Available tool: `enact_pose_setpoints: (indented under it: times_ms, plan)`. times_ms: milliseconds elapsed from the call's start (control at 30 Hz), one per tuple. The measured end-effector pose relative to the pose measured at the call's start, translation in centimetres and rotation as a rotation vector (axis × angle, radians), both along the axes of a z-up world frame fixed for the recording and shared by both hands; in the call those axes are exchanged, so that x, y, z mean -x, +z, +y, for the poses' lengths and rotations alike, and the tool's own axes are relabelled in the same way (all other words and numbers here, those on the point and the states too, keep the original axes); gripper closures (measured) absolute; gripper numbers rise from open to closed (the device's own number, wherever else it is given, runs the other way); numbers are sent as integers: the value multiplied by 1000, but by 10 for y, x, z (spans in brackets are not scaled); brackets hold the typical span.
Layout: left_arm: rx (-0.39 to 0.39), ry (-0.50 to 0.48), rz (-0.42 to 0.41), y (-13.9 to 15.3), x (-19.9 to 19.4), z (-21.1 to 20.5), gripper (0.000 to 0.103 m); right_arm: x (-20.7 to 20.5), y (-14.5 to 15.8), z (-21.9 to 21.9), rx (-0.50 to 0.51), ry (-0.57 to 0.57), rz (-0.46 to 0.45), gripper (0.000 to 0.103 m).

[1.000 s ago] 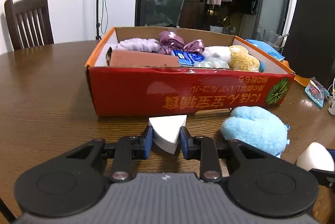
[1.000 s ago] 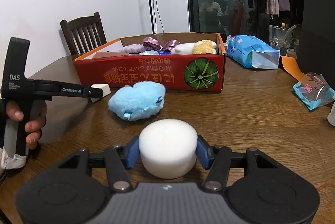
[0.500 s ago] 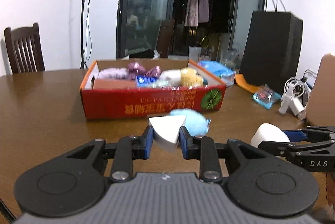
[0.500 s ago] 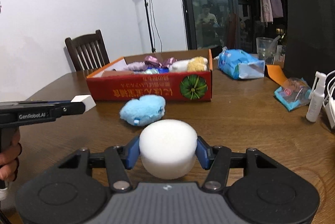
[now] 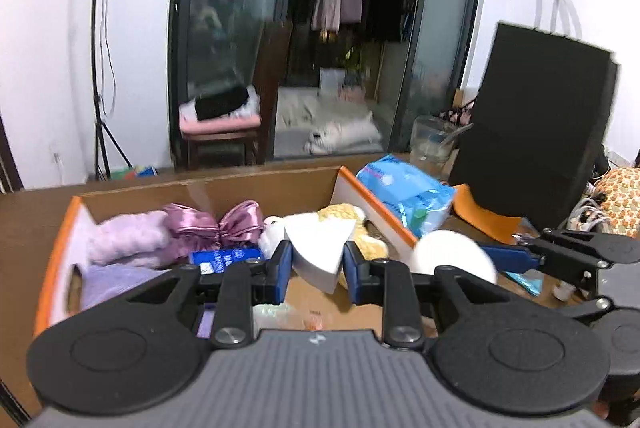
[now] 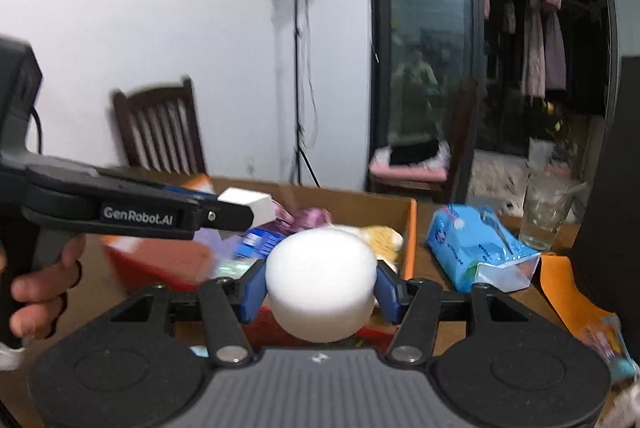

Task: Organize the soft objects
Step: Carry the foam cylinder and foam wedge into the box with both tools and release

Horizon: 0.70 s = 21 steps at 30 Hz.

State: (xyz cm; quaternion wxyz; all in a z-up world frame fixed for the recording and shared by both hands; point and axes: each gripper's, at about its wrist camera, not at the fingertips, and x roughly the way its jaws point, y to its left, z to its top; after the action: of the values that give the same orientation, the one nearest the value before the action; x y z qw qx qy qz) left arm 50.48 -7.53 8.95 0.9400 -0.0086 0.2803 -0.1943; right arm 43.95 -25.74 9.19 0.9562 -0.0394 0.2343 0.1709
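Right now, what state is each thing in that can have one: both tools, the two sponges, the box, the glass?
Left tool: shut on the white wedge-shaped sponge, above the box.
Right tool: shut on the white round sponge.
Red cardboard box: open-topped, part filled with soft items.
Clear drinking glass: upright on the table.

A: What can't you make out?
B: The box [image 5: 280,187] has its near wall hidden behind the left gripper [image 5: 316,262]. The blue label [image 5: 224,260] inside is too smeared to read.
A: And on the right?
B: The snack packet [image 6: 604,336] runs off the edge.
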Motion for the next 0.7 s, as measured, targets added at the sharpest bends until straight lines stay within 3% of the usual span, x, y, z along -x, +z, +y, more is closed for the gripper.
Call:
enact_pose_setpoints:
  times_ms: [133, 233, 267, 333, 367, 567, 700]
  plan:
    - [-14, -2, 75, -25, -42, -8, 74, -44, -18, 7, 31, -1, 55, 47]
    - [-8, 6, 91, -38, -56, -7, 55, -60, -31, 12, 64, -20, 103, 45]
    - [-2, 2, 89, -40, -58, -7, 52, -62, -35, 13, 63, -11, 116, 42]
    - [4, -5, 88, -42, -59, -4, 52, -61, -38, 16, 62, -6, 101, 24]
    - [6, -8, 89, -42, -59, -3, 52, -60, -40, 14, 67, -11, 91, 24]
    - [-20, 32, 67, -27, -48, 10, 52, -57, -24, 5, 36, -42, 41, 24]
    - [-31, 58, 16, -2, -16, 30, 47, -42, 3, -6, 24, -59, -6, 24]
